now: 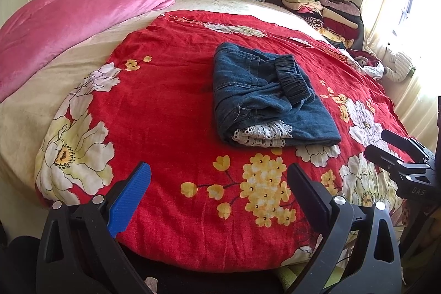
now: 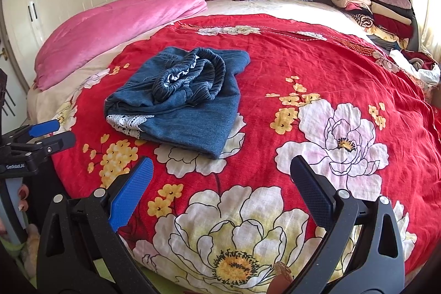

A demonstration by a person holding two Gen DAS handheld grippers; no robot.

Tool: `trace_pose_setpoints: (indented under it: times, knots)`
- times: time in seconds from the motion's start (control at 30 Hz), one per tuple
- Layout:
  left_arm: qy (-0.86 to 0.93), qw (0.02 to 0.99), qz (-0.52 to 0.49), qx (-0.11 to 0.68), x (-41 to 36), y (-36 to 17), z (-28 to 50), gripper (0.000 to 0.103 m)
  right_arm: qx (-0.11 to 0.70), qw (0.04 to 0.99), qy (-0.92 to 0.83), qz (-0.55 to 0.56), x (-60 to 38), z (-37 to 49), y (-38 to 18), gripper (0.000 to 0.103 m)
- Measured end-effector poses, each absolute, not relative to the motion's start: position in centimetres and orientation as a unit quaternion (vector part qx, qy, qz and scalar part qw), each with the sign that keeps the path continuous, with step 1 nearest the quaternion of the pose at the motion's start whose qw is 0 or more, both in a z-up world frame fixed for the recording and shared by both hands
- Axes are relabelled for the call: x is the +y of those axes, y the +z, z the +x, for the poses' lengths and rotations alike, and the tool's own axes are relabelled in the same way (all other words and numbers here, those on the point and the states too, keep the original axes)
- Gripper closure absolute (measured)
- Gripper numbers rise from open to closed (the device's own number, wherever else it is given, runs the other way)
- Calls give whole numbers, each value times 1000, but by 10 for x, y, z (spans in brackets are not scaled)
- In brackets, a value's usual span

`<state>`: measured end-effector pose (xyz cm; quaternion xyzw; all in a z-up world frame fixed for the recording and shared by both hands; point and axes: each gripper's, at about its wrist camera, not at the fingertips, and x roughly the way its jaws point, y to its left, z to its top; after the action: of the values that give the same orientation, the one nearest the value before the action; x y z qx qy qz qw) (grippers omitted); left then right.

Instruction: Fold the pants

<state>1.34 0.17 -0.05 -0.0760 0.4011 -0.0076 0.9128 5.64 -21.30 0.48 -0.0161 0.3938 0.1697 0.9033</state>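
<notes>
Pants, blue denim, lie in a compact folded bundle on the red floral bedspread, toward its middle; elastic waistband bunched on top, white lace trim showing at the near edge; fold looks done or close to it, judging by the shape.

Left gripper: fingers spread wide, nothing between them, held off the near edge of the bed; bundle lies ahead and a little right of its midline, apart from the tips.

Right gripper: fingers likewise spread and empty; bundle lies ahead and well to the left, apart from the tips.

Bundle therefore sits between the two lines of approach, nearer the left gripper's axis; neither touches cloth; long axis of the bundle appears to run away from the grippers, lace end nearest.

Judgement: any tidying of the loose waistband falls more naturally to the left gripper; the right would need to swing inward.
</notes>
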Motion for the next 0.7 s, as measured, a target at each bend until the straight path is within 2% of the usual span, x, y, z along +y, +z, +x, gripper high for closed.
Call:
trace_pose_setpoints:
  times: [0.7]
  knots:
    - [-13,914,-73,399,6,1,14,4,397,906,147,-13,-226,61,1,9]
